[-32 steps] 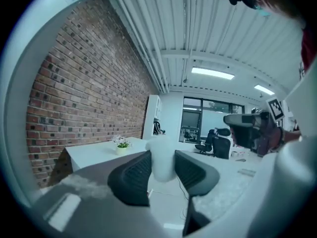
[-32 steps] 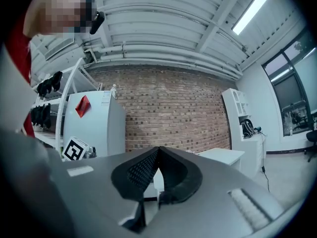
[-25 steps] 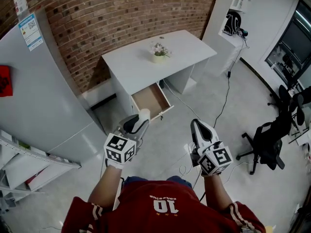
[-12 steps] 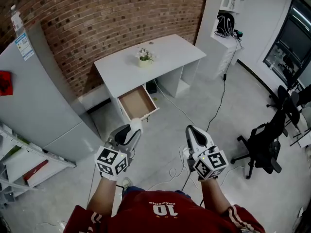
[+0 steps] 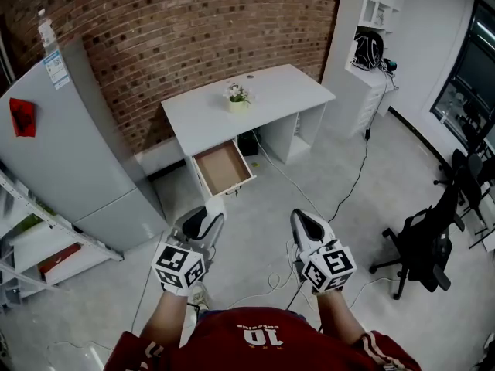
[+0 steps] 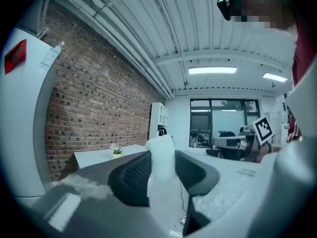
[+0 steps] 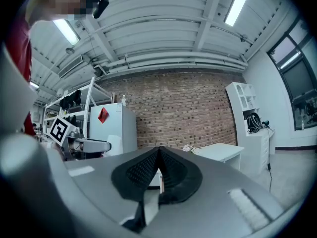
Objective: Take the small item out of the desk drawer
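Item: we held a small white object clamped in the left gripper, well apart from the open desk drawer; the right gripper stood closed and empty.

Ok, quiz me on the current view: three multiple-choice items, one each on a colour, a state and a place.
1. What colour is the desk? A white. B black. C green.
2. How does the desk drawer stand? A shut. B pulled open. C lying on the floor.
3. Where is the small white item? A in the drawer. B held in the left gripper. C on the desk top.

Answers: 1 A, it is white against the brick wall. 2 B, it juts out from under the desk top. 3 B, the left gripper's pads clamp it.
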Tool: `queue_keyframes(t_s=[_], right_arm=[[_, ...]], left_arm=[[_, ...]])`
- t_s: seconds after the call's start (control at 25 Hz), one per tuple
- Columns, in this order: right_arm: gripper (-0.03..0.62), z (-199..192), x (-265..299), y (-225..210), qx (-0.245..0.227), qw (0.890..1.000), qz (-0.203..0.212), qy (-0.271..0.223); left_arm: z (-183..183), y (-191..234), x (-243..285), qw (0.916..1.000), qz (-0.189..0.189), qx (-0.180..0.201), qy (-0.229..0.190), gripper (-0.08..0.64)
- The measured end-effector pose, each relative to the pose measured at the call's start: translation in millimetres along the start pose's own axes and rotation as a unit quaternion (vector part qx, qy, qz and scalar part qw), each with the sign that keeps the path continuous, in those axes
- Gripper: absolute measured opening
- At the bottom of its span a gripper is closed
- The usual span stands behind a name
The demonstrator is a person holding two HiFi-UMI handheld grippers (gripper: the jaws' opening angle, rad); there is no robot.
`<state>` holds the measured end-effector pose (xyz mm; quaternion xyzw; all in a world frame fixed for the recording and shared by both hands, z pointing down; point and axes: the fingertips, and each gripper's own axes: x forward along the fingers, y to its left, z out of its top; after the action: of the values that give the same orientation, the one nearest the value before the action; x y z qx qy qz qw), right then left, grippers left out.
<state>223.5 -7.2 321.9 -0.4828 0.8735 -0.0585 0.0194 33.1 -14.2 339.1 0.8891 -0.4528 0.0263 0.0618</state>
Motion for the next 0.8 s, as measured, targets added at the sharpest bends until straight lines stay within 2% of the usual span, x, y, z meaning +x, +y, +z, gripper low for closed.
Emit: queue_keyframes(t_s=[0.12,0.36,0.8], right_arm=[[-0.002,-3.6,2.1,3.9,-0.012,1.0,0.003,0.008],[-0.002,-3.0,13.7,10.9,-0.014,1.0,0.003,0.018],[0.0,-4.0,27.6,19.9,-0.01,1.0,0.011,0.025]], left_arm=[[3.8,0.8,-4.3,0.9999,0.008,-0.006,-0.006,0.161],[13.8,5.6,-12.0,0.9997,0.017,0.015,-0.005,0.163],[21.6,20.4,-19.0,0.9996,0.028,0.001,-0.011,0.163]])
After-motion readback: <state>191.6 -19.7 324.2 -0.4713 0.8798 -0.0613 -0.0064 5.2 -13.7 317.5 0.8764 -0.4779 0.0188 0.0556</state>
